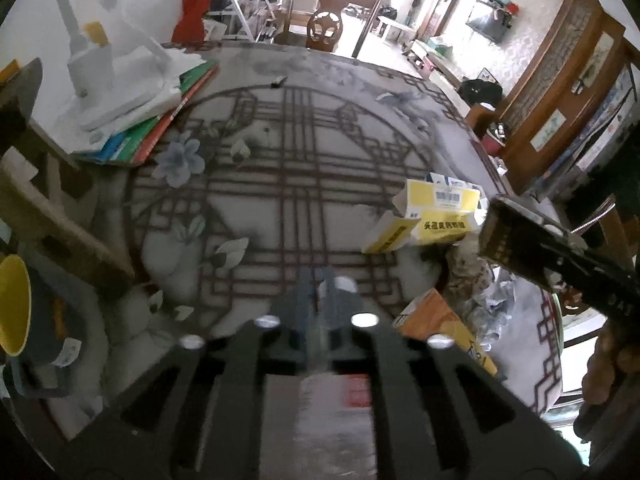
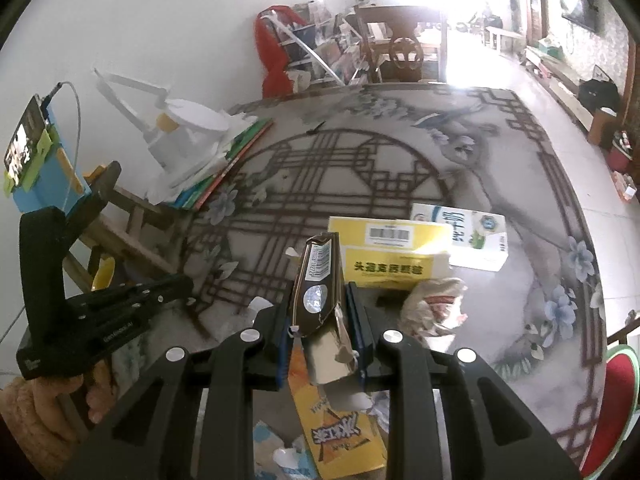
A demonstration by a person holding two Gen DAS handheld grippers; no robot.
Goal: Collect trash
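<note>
The surface (image 2: 520, 184) ahead of both my grippers is a patterned cloth, and the trash sits bunched in one patch of it, which is why both hands work close together here. Just beyond my right gripper (image 2: 320, 320) lies a yellow carton (image 2: 384, 256), with a white carton (image 2: 476, 236) touching its far side; a crumpled paper wad (image 2: 432, 304) rests right of the fingers, and an orange drink carton (image 2: 340, 432) lies flat beneath them. I judge these wait their turn.

My right gripper is clenched on a flattened brown pack (image 2: 316, 300), pinched by its sides so it stands upright and clear of the pile for carrying off.

My left gripper (image 1: 320, 304) has its fingers drawn nearly together. Something pale and reddish shows blurred between the finger bases; I cannot tell what it is, nor whether it is truly held.

Left of that gripper, a stack of books (image 1: 160, 128) under a white lamp (image 1: 104, 80) looks kept, not trash.

No bin shows in either view.
</note>
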